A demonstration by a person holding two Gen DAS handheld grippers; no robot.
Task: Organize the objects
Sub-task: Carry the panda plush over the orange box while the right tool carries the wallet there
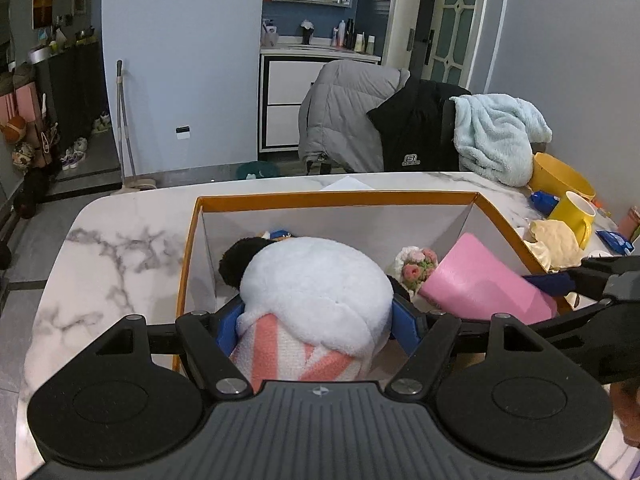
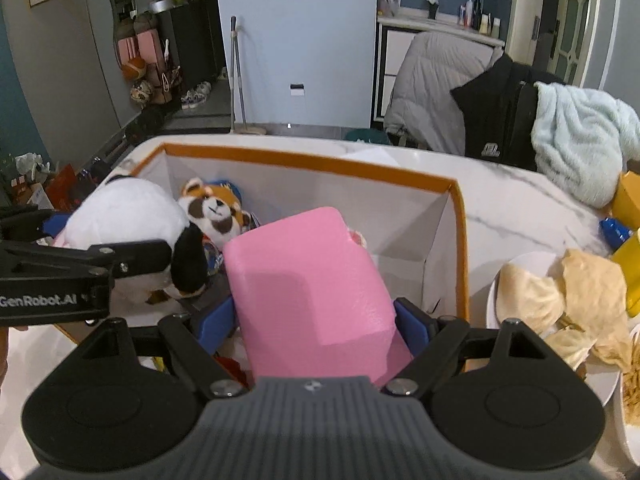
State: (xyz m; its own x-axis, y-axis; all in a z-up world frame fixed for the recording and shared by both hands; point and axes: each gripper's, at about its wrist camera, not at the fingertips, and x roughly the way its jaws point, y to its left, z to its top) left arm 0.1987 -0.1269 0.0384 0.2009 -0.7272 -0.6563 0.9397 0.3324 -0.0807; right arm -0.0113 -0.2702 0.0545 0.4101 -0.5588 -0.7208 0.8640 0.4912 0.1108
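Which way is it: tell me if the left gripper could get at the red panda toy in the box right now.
Probably not. The left gripper has its jaws clamped on the white plush, which sits between it and the red panda toy at the far side of the orange box. It would need to let go of the plush first.

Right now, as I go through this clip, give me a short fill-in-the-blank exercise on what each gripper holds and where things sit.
1. The left gripper is closed on a white and black plush ____.
2. The right gripper grips a block whose colour is ____.
3. The box under both grippers has a rim coloured ____.
4. The mug beside the box is ____.

Missing words: panda; pink; orange; yellow
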